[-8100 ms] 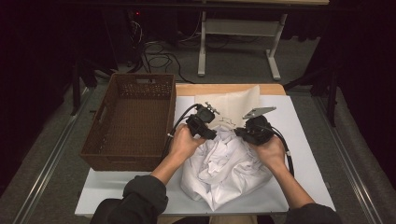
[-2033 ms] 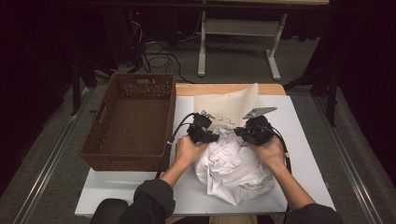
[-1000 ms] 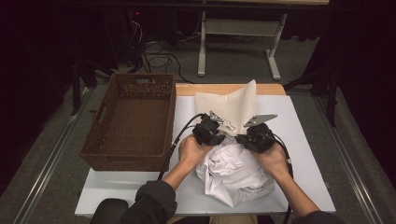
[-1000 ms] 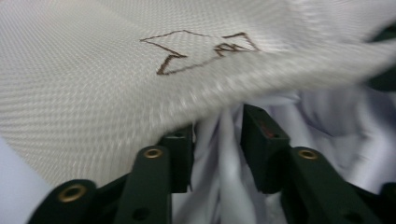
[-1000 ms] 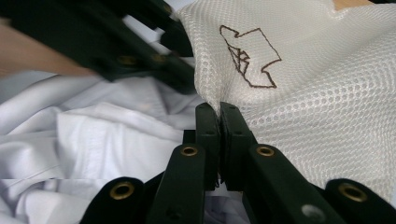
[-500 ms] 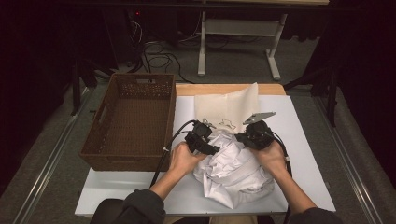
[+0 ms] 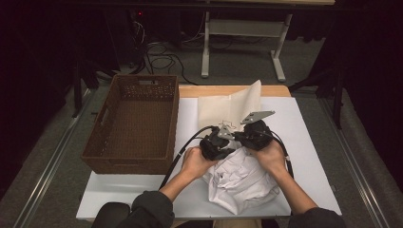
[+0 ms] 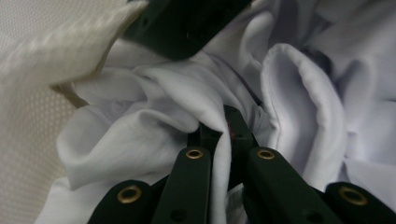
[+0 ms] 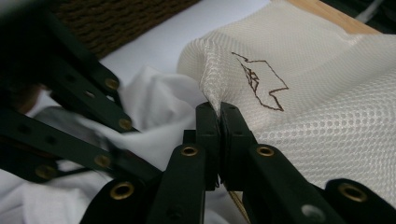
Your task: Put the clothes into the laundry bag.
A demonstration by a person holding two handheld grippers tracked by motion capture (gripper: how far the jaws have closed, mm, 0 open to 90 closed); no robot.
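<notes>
Basket (image 7: pixel 130 121) blocks left – bare table (image 7: pixel 311 137) right.

A brown wicker basket (image 7: pixel 130 121) stands at the left on the white table (image 7: pixel 311 142).

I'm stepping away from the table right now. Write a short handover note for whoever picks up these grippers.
Left gripper: jaws have just closed on a fold of the white garment.
Right gripper: shut on the edge of the cream mesh bag.
Where things are: the garment is bunched on the white board at the bag's mouth; the brown wicker basket stands left of them.
Done: both grips taken.
Left: it looks like the garment must go into the bag; most of it is outside.
</notes>
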